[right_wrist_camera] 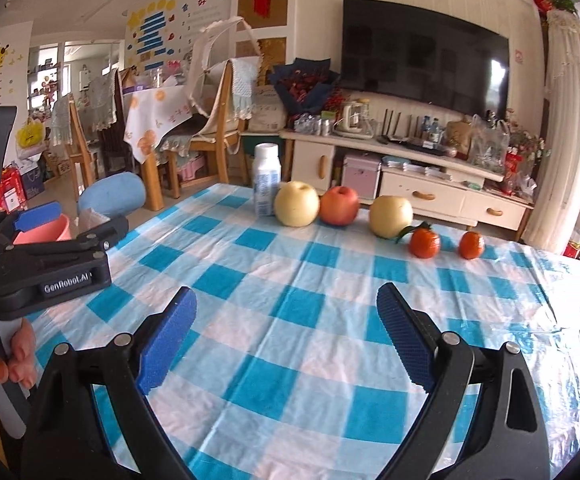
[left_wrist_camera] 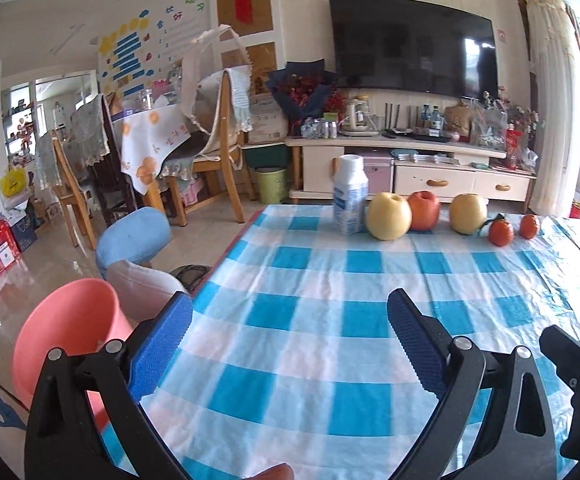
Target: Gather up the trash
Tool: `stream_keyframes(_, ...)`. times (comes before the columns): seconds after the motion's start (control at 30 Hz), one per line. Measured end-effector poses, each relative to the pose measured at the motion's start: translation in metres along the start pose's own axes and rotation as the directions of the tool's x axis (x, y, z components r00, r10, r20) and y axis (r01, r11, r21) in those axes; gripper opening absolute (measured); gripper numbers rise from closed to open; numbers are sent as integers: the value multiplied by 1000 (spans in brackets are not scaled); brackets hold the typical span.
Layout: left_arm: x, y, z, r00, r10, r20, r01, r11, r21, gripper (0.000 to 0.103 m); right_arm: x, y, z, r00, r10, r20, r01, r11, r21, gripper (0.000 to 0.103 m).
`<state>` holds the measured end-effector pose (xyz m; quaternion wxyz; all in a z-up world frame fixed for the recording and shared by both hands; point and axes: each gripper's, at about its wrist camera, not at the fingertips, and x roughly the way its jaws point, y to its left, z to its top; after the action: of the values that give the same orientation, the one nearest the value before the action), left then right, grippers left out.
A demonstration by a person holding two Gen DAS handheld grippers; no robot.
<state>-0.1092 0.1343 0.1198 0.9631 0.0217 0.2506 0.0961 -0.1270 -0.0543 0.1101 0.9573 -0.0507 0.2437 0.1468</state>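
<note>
Looks like nothing's collected yet: both the left claw (left_wrist_camera: 290, 320) and right claw (right_wrist_camera: 285, 316) are hanging spread apart and empty, the milk bottle (left_wrist_camera: 350, 196) is still sitting far ahead of them beside the fruit, and the pink bin (left_wrist_camera: 65, 332) is waiting just left of the left claw

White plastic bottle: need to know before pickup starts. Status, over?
Left gripper open, empty; right gripper open, empty. White plastic bottle upright at far table edge, touching a yellow pear. Checked cloth between is bare.

Bottle (left_wrist_camera: 350, 194) beside fruit (left_wrist_camera: 389, 216)
</note>
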Motion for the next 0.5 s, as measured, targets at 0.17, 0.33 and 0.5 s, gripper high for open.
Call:
stream_keyframes(0.17,-8,-30,6,1000,-24,6,24,1000,17,97,-12,-26,0,999,-36,28,35,999,28,92)
stream_keyframes(0.33,-17,-61,14,999,-46,18,46,998,38,97,-23,-47,0,997,-64,52,61,997,55,92)
stream_keyframes(0.5,-23,-84,20,998,-54,29,52,996,75,97,-32,-69,1,994,-81,67,74,992,101,92)
